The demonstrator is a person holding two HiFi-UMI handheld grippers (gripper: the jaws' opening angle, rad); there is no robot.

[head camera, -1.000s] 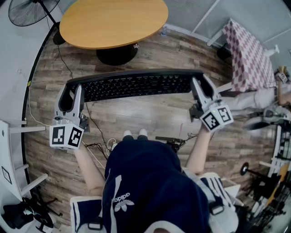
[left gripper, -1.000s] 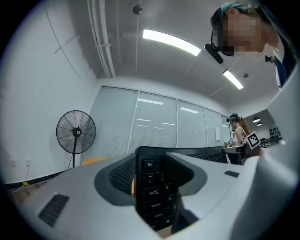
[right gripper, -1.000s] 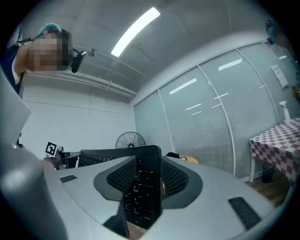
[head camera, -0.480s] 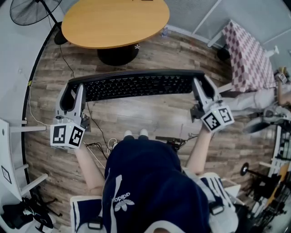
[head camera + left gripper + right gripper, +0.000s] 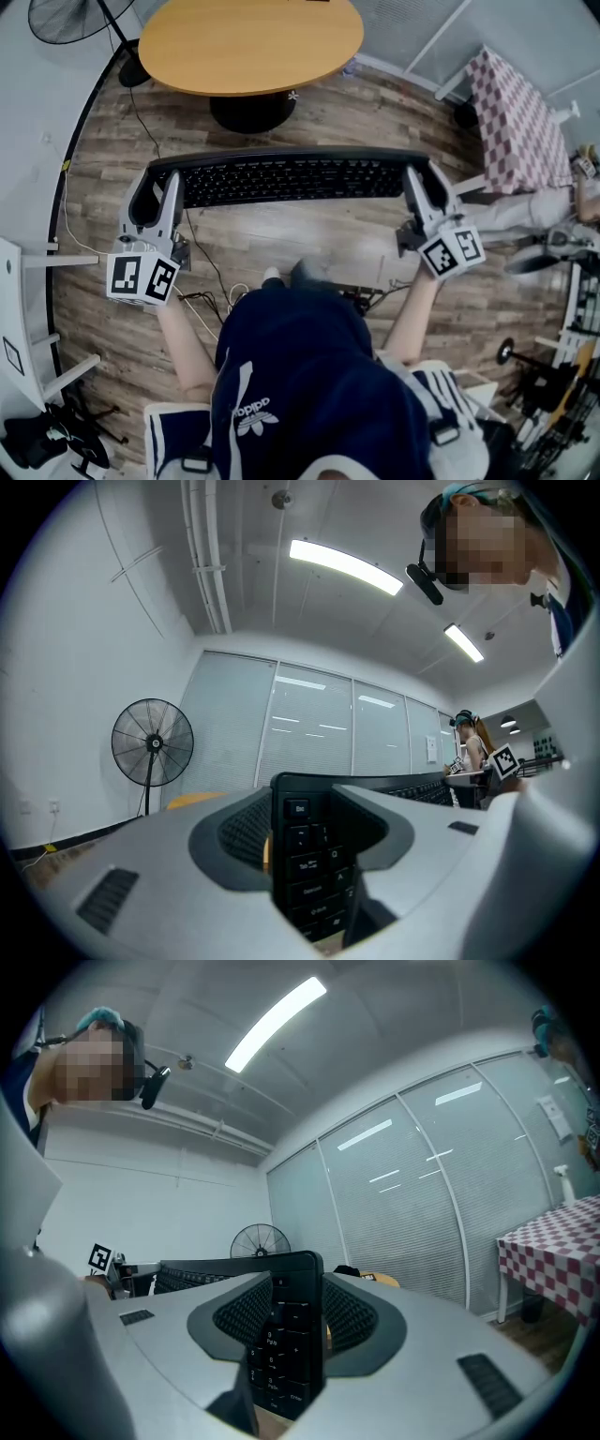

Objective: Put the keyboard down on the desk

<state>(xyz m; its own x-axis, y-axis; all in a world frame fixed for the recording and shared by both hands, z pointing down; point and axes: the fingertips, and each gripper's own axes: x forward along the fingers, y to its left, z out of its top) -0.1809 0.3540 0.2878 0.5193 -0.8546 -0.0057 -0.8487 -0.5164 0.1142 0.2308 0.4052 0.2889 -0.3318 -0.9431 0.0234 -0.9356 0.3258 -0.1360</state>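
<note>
A long black keyboard (image 5: pixel 286 176) hangs level in the air above the wood floor, keys up, between my two grippers. My left gripper (image 5: pixel 159 187) is shut on its left end; in the left gripper view that end (image 5: pixel 305 855) stands on edge between the grey jaws. My right gripper (image 5: pixel 422 183) is shut on the right end, seen as the number-pad end (image 5: pixel 286 1335) between the jaws in the right gripper view. The round orange desk (image 5: pixel 248 42) on a black base lies ahead, beyond the keyboard.
A standing fan (image 5: pixel 70 19) is at the far left, with cables (image 5: pixel 202 291) trailing over the floor. A table with a checked cloth (image 5: pixel 516 103) stands at the right. White shelving (image 5: pixel 28 328) lines the left wall, and more equipment crowds the right edge.
The keyboard and both grippers have shifted slightly right and toward the desk; the desk sits a little nearer in the head view. Both grips are unchanged.
</note>
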